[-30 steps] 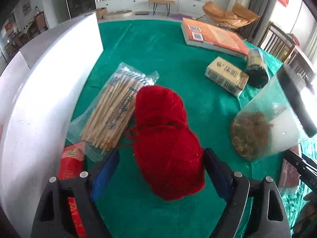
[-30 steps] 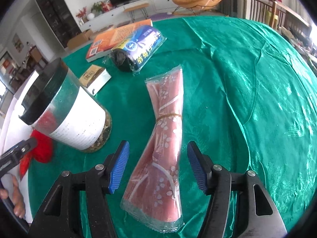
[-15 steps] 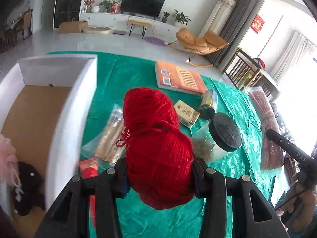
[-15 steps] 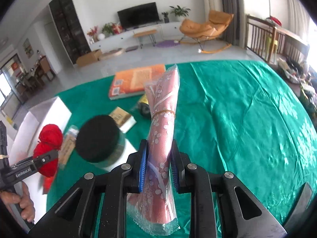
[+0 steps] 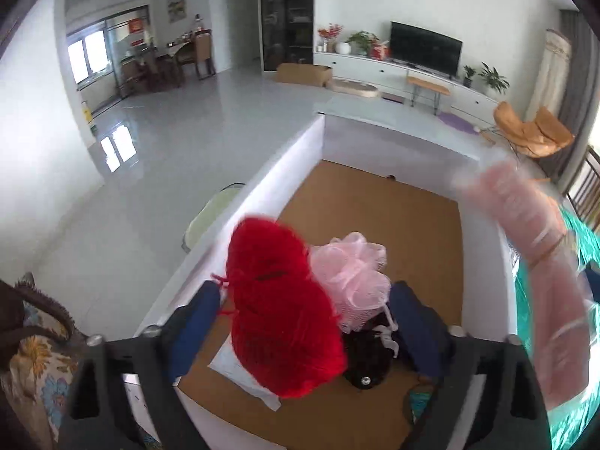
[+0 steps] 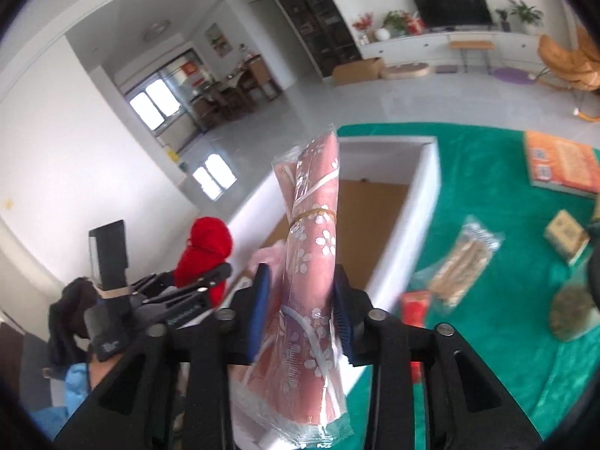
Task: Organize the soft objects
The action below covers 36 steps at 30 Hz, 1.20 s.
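Left gripper (image 5: pixel 303 315) stands wide apart over the white box (image 5: pixel 277 172), its blue pads clear of the red yarn ball (image 5: pixel 277 311), which sits between them above the cardboard floor. A pink mesh bath pouf (image 5: pixel 352 277) lies in the box just at the yarn's 3 o'clock side, with a black fuzzy item (image 5: pixel 367 356) at its 6 o'clock. Right gripper (image 6: pixel 300 311) is clamped on the pink floral roll in clear wrap (image 6: pixel 311 262), held upright near the box's edge. On the green-clothed counter (image 6: pixel 506 262), at 3 o'clock from the box, lie a pack of chopsticks (image 6: pixel 461 262), a small carton (image 6: pixel 566 236) and an orange book (image 6: pixel 558 165).
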Available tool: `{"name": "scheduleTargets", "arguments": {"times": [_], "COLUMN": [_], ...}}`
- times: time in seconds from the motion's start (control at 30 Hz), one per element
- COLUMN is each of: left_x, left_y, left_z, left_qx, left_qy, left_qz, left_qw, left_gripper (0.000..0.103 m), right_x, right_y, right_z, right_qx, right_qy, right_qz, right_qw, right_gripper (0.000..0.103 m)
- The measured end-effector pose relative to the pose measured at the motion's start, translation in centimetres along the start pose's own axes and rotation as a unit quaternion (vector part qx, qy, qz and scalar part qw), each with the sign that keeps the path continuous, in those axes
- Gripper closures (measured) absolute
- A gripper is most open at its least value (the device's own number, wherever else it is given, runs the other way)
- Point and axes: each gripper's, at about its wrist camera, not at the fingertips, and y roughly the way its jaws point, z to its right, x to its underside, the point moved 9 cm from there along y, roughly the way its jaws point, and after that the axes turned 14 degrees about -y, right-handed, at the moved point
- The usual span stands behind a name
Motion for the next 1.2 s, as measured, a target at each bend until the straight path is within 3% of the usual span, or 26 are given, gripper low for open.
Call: {"name": "scheduleTargets", "arguments": {"times": [0.1, 0.27, 0.37, 0.47, 0.57, 0.67, 0.73, 0.93, 1.2], "left_x": [0.2, 2.6, 5.8, 10.8, 16.9, 22.5, 25.2, 26.9, 28.0], "left_y": [0.2, -1.4, -3.7, -5.9, -5.9, -4.1, -2.1, 2.3, 4.7], "left_z": [-0.2, 5.7, 11.9, 18.3, 23.9, 27.5, 29.1, 32.0, 33.2], "left_qx": [0.009, 0.092, 0.165, 0.231, 0.253, 0.246, 0.230, 0.198, 0.203], "left_qy": [-0.016, 0.020, 0.066, 0.127, 0.190, 0.230, 0.251, 0.277, 0.287], "left_qz": [0.014, 0.010, -0.006, -0.040, -0.089, -0.125, -0.134, -0.110, -0.111], "left_qw": [0.9997, 0.9955, 0.9840, 0.9639, 0.9444, 0.9331, 0.9307, 0.9338, 0.9298], "left_gripper": [0.003, 0.003, 0.003, 0.003, 0.003, 0.003, 0.003, 0.003, 0.001], "right_x": [1.5, 6.3, 11.0, 16.8, 22.4, 25.8, 26.8, 28.6, 29.0], "right_y": [0.6, -5.0, -9.4, -13.5, -16.8, -18.7, -19.5, -20.1, -20.2], "right_z": [-0.3, 6.9, 12.3, 18.3, 23.5, 26.3, 27.4, 28.4, 28.4], "right_qx": [0.026, 0.171, 0.276, 0.368, 0.437, 0.466, 0.461, 0.501, 0.504], "right_qy": [-0.023, -0.042, -0.022, 0.033, 0.103, 0.145, 0.182, 0.200, 0.204], "right_qz": [-0.006, 0.005, 0.011, 0.011, -0.005, -0.014, -0.013, -0.050, -0.046], "right_qw": [0.999, 0.984, 0.961, 0.929, 0.894, 0.873, 0.868, 0.840, 0.838], "right_gripper": [0.032, 0.032, 0.032, 0.032, 0.032, 0.032, 0.032, 0.032, 0.025]}}
